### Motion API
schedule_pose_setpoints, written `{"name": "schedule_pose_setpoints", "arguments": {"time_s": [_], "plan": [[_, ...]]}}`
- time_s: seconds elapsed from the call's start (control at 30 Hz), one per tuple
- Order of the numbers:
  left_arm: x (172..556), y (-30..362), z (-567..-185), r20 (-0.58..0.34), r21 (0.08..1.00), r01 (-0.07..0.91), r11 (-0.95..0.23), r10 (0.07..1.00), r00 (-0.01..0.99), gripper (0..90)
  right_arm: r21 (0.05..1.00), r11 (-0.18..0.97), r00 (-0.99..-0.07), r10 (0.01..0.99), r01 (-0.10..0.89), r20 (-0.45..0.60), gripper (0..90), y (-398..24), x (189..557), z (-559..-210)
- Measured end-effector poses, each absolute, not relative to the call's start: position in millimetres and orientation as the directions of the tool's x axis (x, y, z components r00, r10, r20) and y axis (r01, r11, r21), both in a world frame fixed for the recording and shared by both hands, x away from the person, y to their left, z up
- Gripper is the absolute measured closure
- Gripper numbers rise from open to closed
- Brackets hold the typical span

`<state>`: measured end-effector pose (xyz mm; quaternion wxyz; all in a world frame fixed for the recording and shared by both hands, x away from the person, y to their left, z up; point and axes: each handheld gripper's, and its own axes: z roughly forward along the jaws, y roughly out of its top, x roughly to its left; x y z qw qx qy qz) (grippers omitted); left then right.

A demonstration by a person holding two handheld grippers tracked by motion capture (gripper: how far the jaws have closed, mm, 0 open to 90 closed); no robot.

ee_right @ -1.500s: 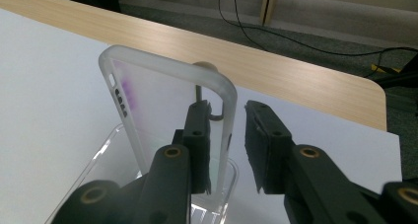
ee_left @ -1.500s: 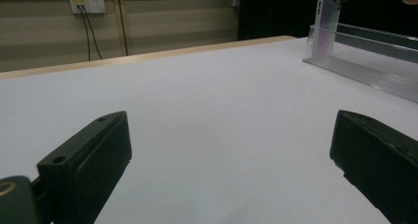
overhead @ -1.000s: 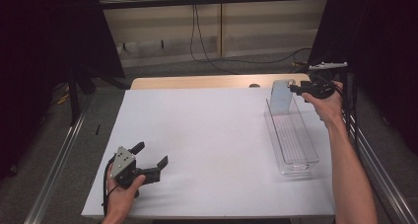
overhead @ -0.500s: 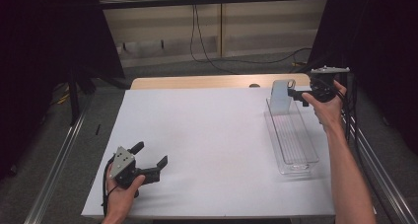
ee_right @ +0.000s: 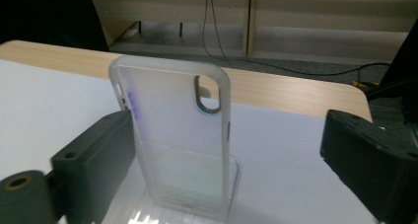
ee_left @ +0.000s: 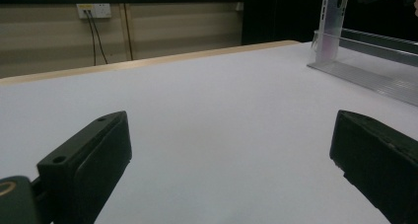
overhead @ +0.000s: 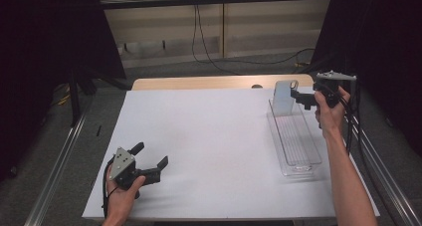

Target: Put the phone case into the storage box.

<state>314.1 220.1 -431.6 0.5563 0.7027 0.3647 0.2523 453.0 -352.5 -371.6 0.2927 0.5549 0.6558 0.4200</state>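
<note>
1. Clear plastic makes up the long tray [overhead: 294,142] at the right side of the table; its long axis runs from near to far.
2. A frosted, translucent phone case [overhead: 284,97] stands upright at the tray's far end, its long axis vertical, the camera cut-out at the top. In the right gripper view the case [ee_right: 173,135] leans slightly, its foot inside the tray.
3. The right gripper [overhead: 301,97] is held just to the right of the case, jaws wide open; in its own view the left jaw sits close beside the case's edge, contact unclear.
4. The left gripper [overhead: 149,162] rests low at the near left, well apart from the tray, jaws spread wide over bare surface.
5. A white sheet [overhead: 209,141] covers the table; a wooden edge [overhead: 199,82] shows at the far side.
6. Beyond lie grey floor, black cables [overhead: 209,56], a pale wall and dark curtains [overhead: 50,37].
</note>
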Motion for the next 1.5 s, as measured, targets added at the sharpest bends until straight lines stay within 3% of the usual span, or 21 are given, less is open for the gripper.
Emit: {"name": "schedule_pose_setpoints", "arguments": {"time_s": [0.53, 0.63, 0.93, 1.4, 1.5], "plan": [[308, 227, -431, -0.061, 0.969, 0.228, -0.093, 0.807, 0.587, 2.4, 0.904, 0.053, -0.190, 0.981, 0.425, 0.031, 4.9, -344, 434, -376], [307, 228, -430, -0.057, 0.970, 0.222, -0.094, 0.805, 0.590, 2.4, 0.909, 0.043, -0.178, 0.983, 0.414, 0.035, 9.5, -343, 426, -377], [311, 226, -429, -0.062, 0.972, 0.220, -0.089, 0.801, 0.596, 2.4, 0.934, 0.060, -0.189, 0.982, 0.351, 0.009, 5.6, -338, 406, -374], [306, 231, -427, -0.057, 0.977, 0.199, -0.072, 0.816, 0.576, 2.9, 0.957, 0.041, -0.142, 0.990, 0.289, 0.000, 7.4, -336, 374, -383], [305, 232, -427, -0.058, 0.977, 0.199, -0.071, 0.816, 0.576, 2.9, 0.958, 0.038, -0.159, 0.987, 0.283, 0.007, 3.9, -334, 366, -383]]}}
